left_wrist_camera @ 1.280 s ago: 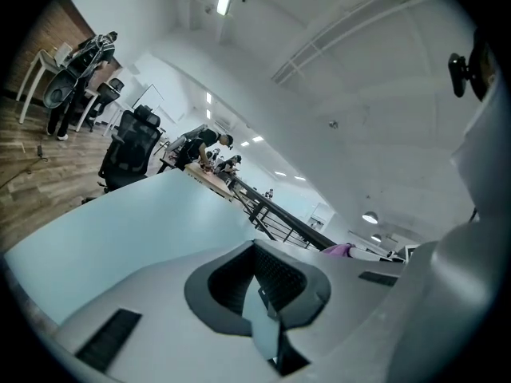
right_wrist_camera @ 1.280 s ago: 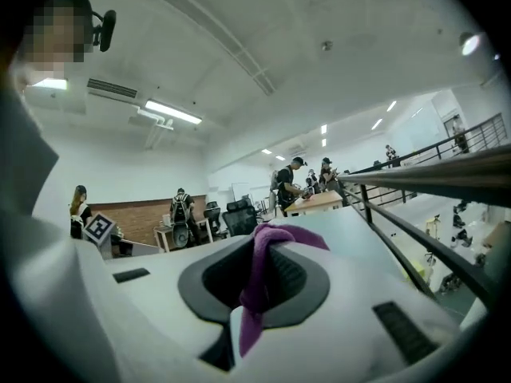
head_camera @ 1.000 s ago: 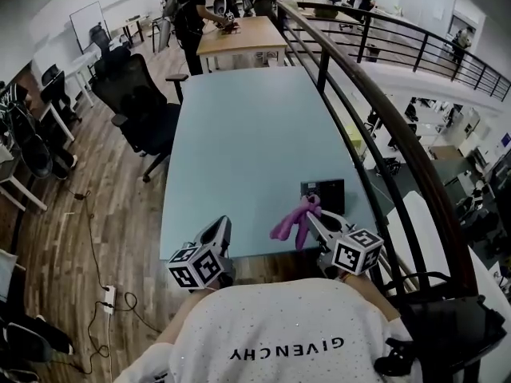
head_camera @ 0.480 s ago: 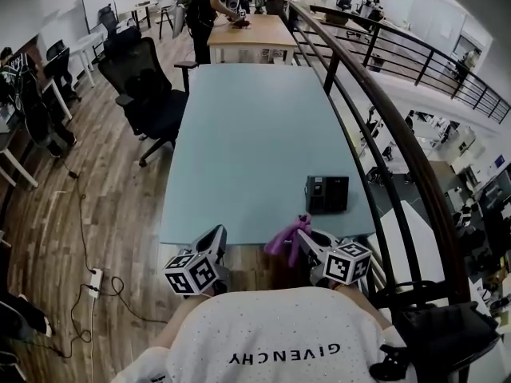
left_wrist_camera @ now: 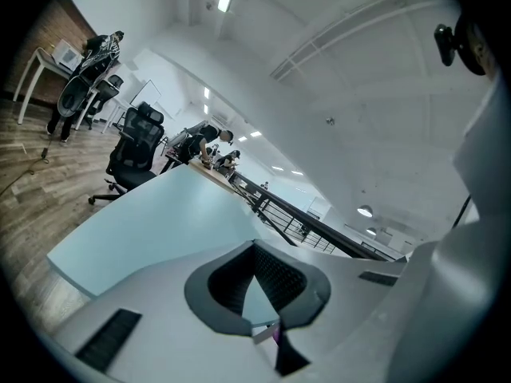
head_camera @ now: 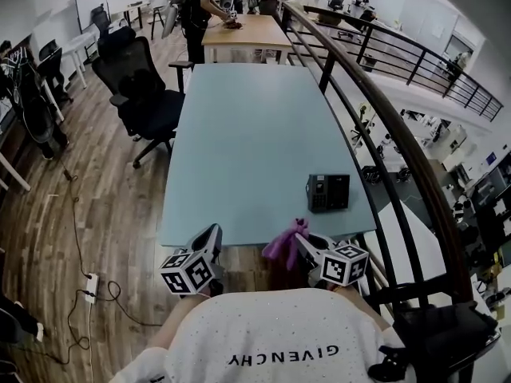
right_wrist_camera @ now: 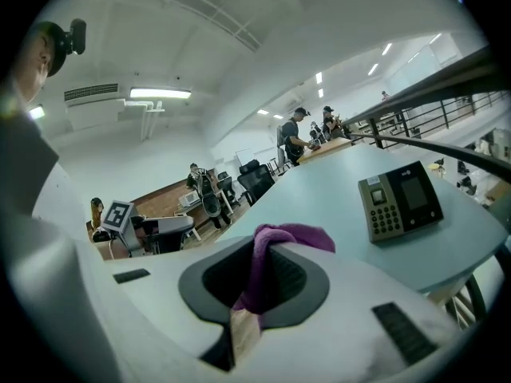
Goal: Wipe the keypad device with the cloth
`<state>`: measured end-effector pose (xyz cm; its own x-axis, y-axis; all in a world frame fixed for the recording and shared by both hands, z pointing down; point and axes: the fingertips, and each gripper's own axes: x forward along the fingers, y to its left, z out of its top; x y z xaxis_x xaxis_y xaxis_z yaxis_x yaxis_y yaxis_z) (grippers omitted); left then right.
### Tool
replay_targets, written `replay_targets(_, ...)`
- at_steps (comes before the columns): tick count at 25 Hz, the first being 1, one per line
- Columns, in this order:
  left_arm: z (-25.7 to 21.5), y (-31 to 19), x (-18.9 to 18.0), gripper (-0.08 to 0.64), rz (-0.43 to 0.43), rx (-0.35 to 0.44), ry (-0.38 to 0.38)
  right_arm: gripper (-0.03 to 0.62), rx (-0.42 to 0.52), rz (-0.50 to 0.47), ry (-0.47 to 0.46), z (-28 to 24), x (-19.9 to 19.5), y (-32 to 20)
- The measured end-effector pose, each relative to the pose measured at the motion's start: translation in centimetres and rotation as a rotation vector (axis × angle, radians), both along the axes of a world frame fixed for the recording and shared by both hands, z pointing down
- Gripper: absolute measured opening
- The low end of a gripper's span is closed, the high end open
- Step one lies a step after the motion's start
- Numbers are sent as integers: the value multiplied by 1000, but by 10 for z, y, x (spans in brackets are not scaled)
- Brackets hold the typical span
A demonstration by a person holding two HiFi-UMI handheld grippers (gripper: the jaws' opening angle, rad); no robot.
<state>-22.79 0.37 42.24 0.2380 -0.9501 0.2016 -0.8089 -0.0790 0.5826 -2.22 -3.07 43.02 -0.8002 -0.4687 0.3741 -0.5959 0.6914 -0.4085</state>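
Observation:
The black keypad device (head_camera: 327,192) lies flat on the light blue table (head_camera: 239,134), near its front right corner. In the right gripper view the keypad device (right_wrist_camera: 399,202) shows grey keys and a dark screen, ahead and to the right of the jaws. My right gripper (head_camera: 297,246) hangs at the table's front edge, shut on a purple cloth (head_camera: 285,242). The cloth (right_wrist_camera: 283,238) bunches over the fingertips of that right gripper (right_wrist_camera: 255,282). My left gripper (head_camera: 209,242) is held at the front edge to the left, and the left gripper (left_wrist_camera: 259,294) is shut with nothing in it.
A black office chair (head_camera: 144,94) stands at the table's left. A dark metal railing (head_camera: 375,110) runs along its right side. People stand by a wooden table (head_camera: 239,34) beyond the far end. Cables and a power strip (head_camera: 88,282) lie on the wood floor at left.
My right gripper with the cloth has drawn back from beside the keypad device to the table's front edge. The left gripper has hardly moved.

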Motion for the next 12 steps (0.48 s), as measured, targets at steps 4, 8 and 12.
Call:
replay_targets(4,4,-5,-11,3,-16,-4,15,25,5,-5,25,1,-6,-2)
replay_targets(8,8,-8,-15,3,-15,-13,31,25,7,-9,43,1,-11,-6)
replay_targets(12,4,-15,-20,3,-11,-5,31,25,15,-5,44,-2,-18,-15)
